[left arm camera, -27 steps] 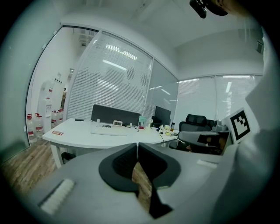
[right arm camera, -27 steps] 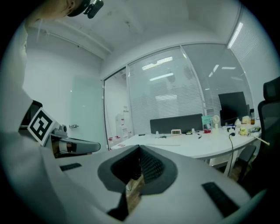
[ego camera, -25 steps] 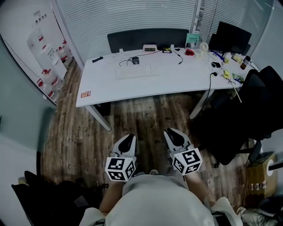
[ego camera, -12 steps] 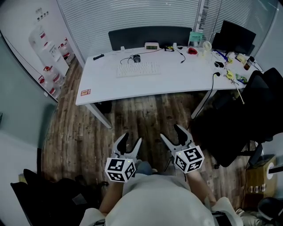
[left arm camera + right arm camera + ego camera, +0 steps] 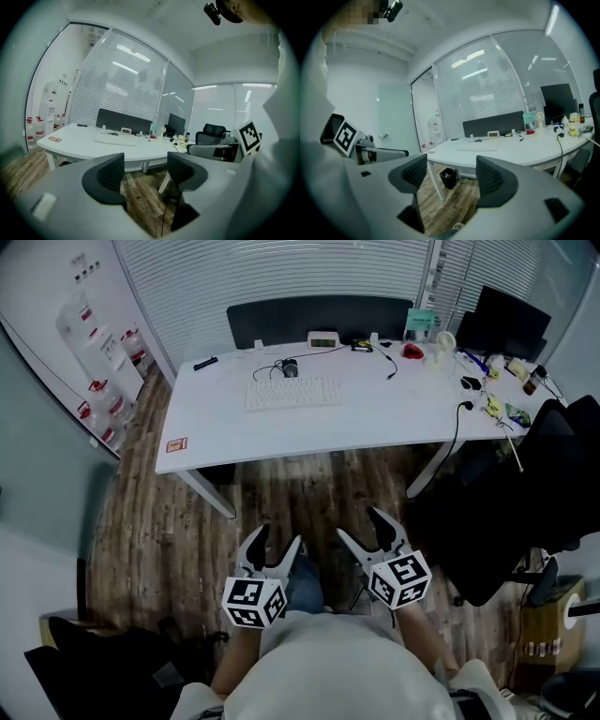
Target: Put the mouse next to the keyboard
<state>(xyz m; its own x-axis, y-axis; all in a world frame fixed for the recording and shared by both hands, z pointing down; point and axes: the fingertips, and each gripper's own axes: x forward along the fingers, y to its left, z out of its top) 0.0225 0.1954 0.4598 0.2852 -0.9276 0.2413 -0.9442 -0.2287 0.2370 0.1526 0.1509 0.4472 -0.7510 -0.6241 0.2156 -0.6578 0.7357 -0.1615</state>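
A white keyboard (image 5: 292,393) lies on the white desk (image 5: 375,418), far ahead of me. The dark mouse (image 5: 290,369) sits just behind it, with its cable coiled beside it. Both grippers hang low in front of my body over the wooden floor, well short of the desk. My left gripper (image 5: 277,542) and right gripper (image 5: 364,529) have their jaws opening wide, with nothing between them. The left gripper view shows the keyboard (image 5: 115,139) and mouse (image 5: 113,133) small and distant beyond the left gripper (image 5: 145,171). The right gripper view has the keyboard (image 5: 477,148) beyond the right gripper (image 5: 451,173).
A black office chair (image 5: 506,512) stands at the right of the desk, and a cable (image 5: 455,427) hangs off that edge. A monitor (image 5: 506,320) and small clutter fill the desk's right end. A dark partition (image 5: 319,320) backs the desk. A small black bin (image 5: 448,177) sits underneath.
Both grippers have gone from shut to wide open. They stay low in front of my body, and the head view has shifted slightly.
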